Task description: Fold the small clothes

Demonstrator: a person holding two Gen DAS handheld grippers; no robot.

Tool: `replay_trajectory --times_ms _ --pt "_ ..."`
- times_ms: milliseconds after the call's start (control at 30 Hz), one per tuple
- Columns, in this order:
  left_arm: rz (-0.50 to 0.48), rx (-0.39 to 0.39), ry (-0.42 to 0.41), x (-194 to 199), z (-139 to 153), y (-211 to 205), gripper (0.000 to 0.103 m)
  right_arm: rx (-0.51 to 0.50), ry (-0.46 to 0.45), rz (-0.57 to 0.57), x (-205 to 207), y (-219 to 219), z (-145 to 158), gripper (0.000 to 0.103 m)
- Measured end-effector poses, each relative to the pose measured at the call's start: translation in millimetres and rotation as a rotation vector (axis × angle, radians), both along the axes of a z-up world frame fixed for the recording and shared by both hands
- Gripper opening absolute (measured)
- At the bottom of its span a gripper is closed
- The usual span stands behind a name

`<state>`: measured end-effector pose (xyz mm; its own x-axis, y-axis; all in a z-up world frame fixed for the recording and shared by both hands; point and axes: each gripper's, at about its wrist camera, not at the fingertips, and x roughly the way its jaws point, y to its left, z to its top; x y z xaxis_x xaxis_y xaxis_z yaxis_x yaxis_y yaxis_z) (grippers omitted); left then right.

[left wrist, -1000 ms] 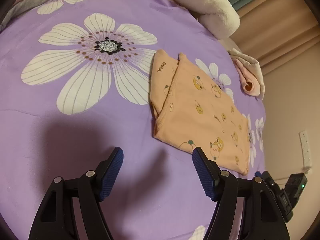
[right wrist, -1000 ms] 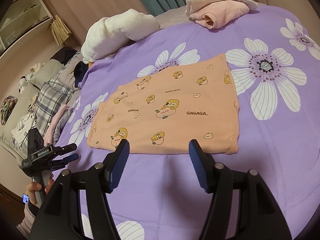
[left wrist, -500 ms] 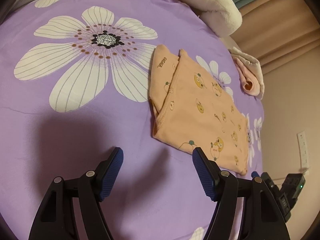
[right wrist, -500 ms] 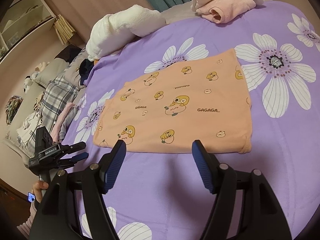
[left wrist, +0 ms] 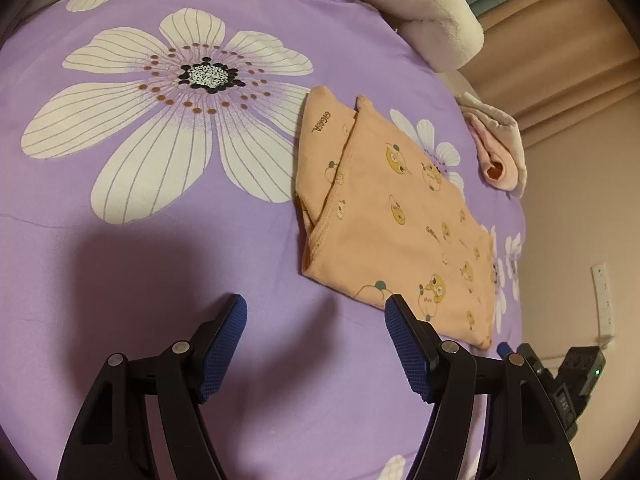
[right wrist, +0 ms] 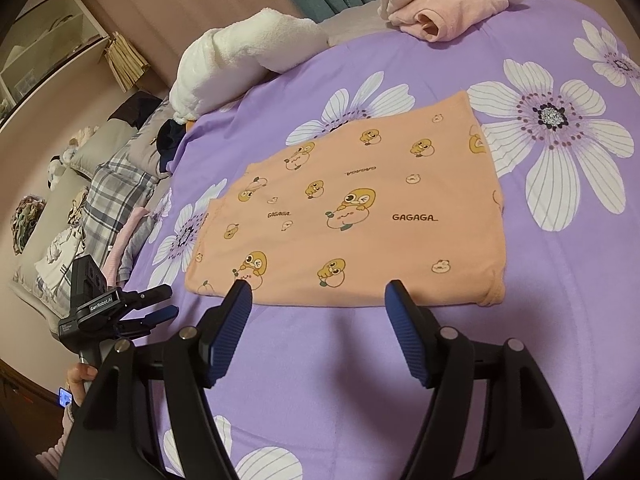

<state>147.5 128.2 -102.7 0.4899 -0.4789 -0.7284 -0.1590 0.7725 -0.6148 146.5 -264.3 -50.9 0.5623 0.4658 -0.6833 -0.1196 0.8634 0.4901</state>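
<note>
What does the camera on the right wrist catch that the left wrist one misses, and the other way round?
Only the right wrist view shows the sofa piled with plaid fabric, shelving, and the person's hand holding the left hand-held gripper. Only the left wrist view shows a wall socket. Both show the folded orange garment, the purple flowered bedspread, a white towel and a pink folded cloth.

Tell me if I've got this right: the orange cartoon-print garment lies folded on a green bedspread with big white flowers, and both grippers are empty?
Nearly. The bedspread is purple, not green, as the right wrist view shows. The orange garment does lie folded on it, and the left gripper and right gripper are empty.
</note>
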Motion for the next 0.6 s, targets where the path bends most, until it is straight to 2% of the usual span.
replay_trajectory --times_ms 600 --pt "-0.014 -0.025 0.009 9.0 -5.9 -0.1 0.070 0.011 0.019 0.002 1.7 -2.9 -10.1 0.070"
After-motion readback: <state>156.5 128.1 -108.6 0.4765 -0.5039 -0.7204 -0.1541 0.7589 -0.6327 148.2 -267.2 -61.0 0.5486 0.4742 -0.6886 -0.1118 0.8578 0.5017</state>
